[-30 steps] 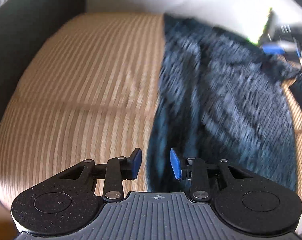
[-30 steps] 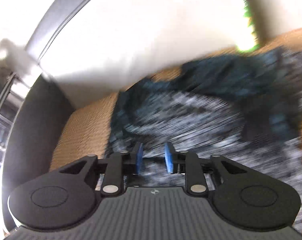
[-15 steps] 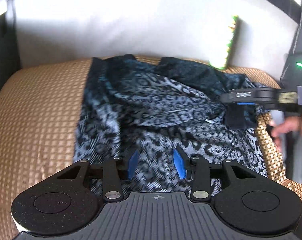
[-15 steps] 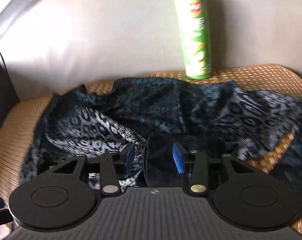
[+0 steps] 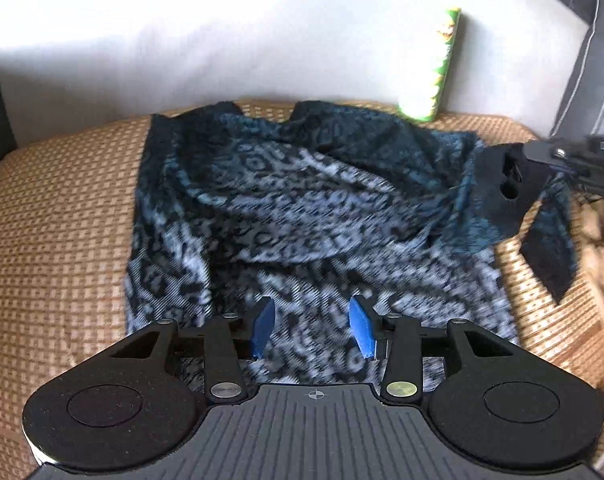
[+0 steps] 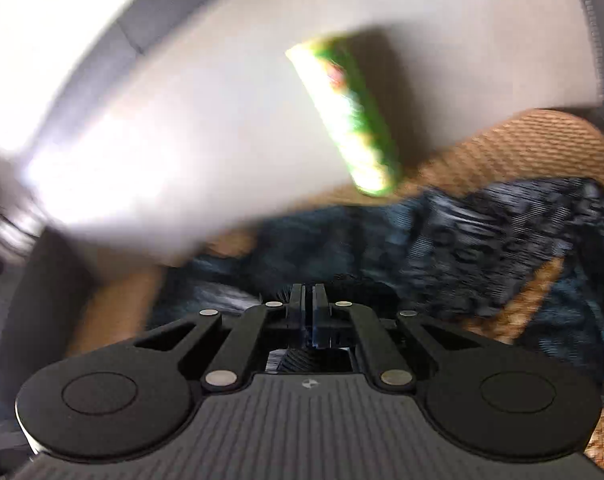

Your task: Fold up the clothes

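A dark blue and grey leopard-print garment [image 5: 302, 208] lies crumpled on a woven tan seat mat [image 5: 54, 220]. My left gripper [image 5: 311, 328] hovers over the garment's near part. Its jaws are opening, and the blue pads [image 5: 262, 326] press on nothing. At the right edge of the left wrist view, my right gripper [image 5: 541, 156] is shut on the garment's dark end, which hangs lifted off the mat. In the blurred right wrist view, the right gripper [image 6: 309, 300] has its fingers together with dark cloth of the garment [image 6: 481, 248] bunched around them.
A green chip can [image 5: 437, 68] stands at the back against the white sofa backrest [image 5: 222, 40]; it appears tilted in the right wrist view [image 6: 349, 116]. A grey cushion [image 5: 597, 60] sits at the far right. Bare mat [image 6: 521, 148] lies around the garment.
My left gripper swung from the garment's left edge to over its middle and its jaws widened. My right gripper closed on the garment's dark end and pulled it up to the right.
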Demonstrator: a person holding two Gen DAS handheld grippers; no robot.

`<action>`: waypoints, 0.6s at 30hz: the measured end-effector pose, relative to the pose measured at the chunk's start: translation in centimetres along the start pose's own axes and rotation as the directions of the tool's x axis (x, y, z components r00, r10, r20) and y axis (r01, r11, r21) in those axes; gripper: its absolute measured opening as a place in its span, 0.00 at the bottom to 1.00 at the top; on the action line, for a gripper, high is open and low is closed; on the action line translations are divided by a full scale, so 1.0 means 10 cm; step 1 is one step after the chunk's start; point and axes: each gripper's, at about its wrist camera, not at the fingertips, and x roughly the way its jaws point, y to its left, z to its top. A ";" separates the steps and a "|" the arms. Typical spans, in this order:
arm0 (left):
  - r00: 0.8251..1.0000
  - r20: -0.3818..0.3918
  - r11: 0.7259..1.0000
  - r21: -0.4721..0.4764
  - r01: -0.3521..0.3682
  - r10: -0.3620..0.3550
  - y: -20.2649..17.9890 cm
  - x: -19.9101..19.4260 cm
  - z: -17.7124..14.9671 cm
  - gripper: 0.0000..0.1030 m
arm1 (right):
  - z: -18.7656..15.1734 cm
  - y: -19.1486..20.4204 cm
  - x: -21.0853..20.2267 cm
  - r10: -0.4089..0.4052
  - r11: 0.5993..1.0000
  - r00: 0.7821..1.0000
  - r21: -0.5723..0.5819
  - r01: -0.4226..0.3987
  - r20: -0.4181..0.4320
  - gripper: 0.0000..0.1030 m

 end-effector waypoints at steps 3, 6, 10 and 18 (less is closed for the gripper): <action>0.986 -0.048 0.986 -0.049 0.157 -0.160 0.04 -0.04 0.23 0.66 | 0.01 0.12 -0.18 0.114 0.991 0.991 -0.059 -0.118 -0.070 0.03; 0.954 -0.098 0.955 -0.119 0.273 -0.285 0.09 0.03 0.38 0.69 | -0.08 0.24 -0.30 0.207 0.972 0.967 -0.081 -0.220 -0.147 0.03; 0.925 -0.121 0.926 -0.169 0.337 -0.359 0.13 0.08 0.51 0.68 | -0.28 0.47 -0.43 0.242 0.947 0.948 -0.162 -0.278 -0.208 0.03; 0.901 -0.268 0.936 -0.009 0.353 -0.342 -0.20 0.17 0.53 0.72 | -0.74 0.89 -0.45 0.280 0.911 0.909 -0.214 -0.353 -0.308 0.03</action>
